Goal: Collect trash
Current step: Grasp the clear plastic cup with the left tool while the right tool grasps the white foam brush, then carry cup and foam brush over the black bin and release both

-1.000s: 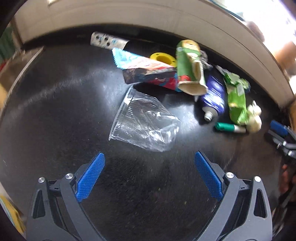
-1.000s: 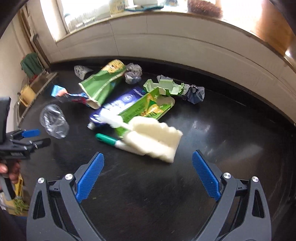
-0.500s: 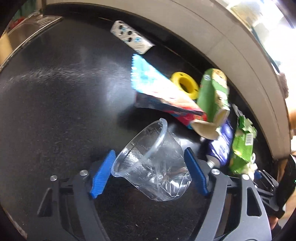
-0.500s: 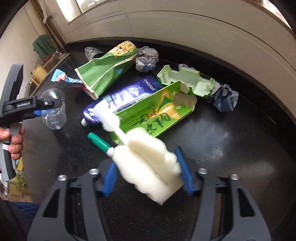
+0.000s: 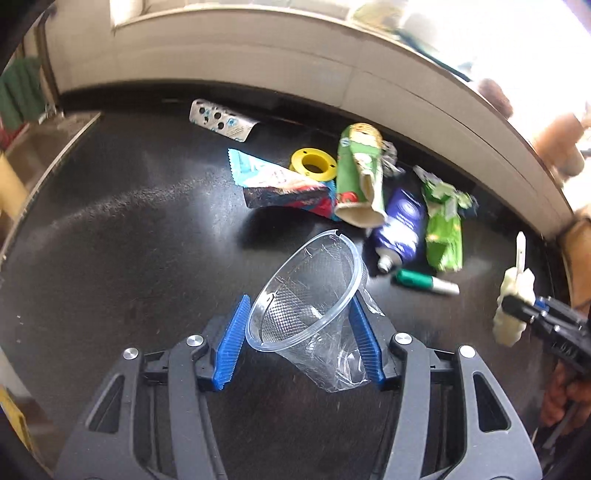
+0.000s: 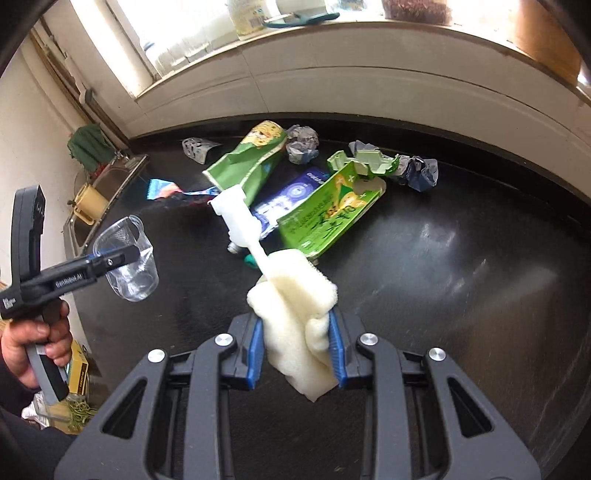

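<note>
My left gripper [image 5: 301,341] is shut on a crumpled clear plastic cup [image 5: 314,306] and holds it above the black counter [image 5: 129,240]; the cup also shows in the right wrist view [image 6: 127,258]. My right gripper [image 6: 295,349] is shut on a white sponge brush [image 6: 291,302], lifted off the counter; it also shows in the left wrist view [image 5: 515,295]. Trash lies in a pile at the back: a green carton [image 5: 360,177], a blue tube [image 5: 400,225], a green box [image 6: 328,214], a snack wrapper [image 5: 280,186], a green marker [image 5: 424,282].
A yellow tape spool [image 5: 314,164], a pill blister [image 5: 221,120] and crumpled paper balls [image 6: 303,147] lie near the back wall [image 5: 258,55]. A sink [image 6: 107,184] adjoins the counter at the left. A window sill [image 6: 332,33] runs above the wall.
Both grippers closed on their items and lifted them: the left took the plastic cup, the right took the sponge brush off the counter. The green marker stays on the counter.
</note>
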The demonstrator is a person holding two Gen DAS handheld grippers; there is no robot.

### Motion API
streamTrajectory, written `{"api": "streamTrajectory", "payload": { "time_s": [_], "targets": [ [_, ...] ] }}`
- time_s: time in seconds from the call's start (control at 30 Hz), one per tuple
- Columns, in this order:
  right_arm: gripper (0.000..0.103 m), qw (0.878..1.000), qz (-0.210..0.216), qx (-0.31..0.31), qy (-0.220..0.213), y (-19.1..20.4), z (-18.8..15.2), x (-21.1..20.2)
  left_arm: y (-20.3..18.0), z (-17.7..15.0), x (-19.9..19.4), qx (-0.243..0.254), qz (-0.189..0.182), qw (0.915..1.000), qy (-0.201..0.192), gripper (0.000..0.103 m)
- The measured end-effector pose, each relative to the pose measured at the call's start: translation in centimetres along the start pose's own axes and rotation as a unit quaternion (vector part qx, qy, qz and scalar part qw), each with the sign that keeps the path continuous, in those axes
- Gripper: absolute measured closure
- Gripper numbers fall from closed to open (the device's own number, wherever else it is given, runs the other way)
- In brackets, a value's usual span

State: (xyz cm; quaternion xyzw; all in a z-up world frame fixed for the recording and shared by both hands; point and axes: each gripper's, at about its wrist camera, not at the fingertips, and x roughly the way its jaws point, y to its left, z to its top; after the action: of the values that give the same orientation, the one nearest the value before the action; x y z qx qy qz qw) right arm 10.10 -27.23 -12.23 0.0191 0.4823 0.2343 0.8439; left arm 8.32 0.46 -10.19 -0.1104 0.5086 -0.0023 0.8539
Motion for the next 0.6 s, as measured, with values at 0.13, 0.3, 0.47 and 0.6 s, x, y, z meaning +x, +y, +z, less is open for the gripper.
{"api": "streamTrajectory", "payload": {
  "time_s": [0.13, 0.3, 0.47, 0.6],
  "targets": [
    [0.073, 1.000, -0.004, -0.001, -0.004, 2.8, -1.5, -1.0, -0.4, -2.0, -1.7, 0.040, 0.010, 0.9991, -0.009, 0.049],
    [0.073, 1.000, -0.006, 0.006, -0.011, 5.1, -3.0, -2.0, -0.3, -4.1, -3.7, 0.072, 0.010, 0.9972, -0.018, 0.049],
    [0.073, 1.000, -0.014, 0.003, -0.013, 6.7, -3.8, -2.5, 0.8, -5.6, -5.4, 0.081, 0.011, 0.9963, -0.027, 0.049],
    [0.073, 1.000, -0.013, -0.015, -0.013, 9.0, -3.7, -2.4, 2.5, -6.4, -7.1, 0.074, 0.024, 0.9960, -0.043, 0.049]
  ]
}}
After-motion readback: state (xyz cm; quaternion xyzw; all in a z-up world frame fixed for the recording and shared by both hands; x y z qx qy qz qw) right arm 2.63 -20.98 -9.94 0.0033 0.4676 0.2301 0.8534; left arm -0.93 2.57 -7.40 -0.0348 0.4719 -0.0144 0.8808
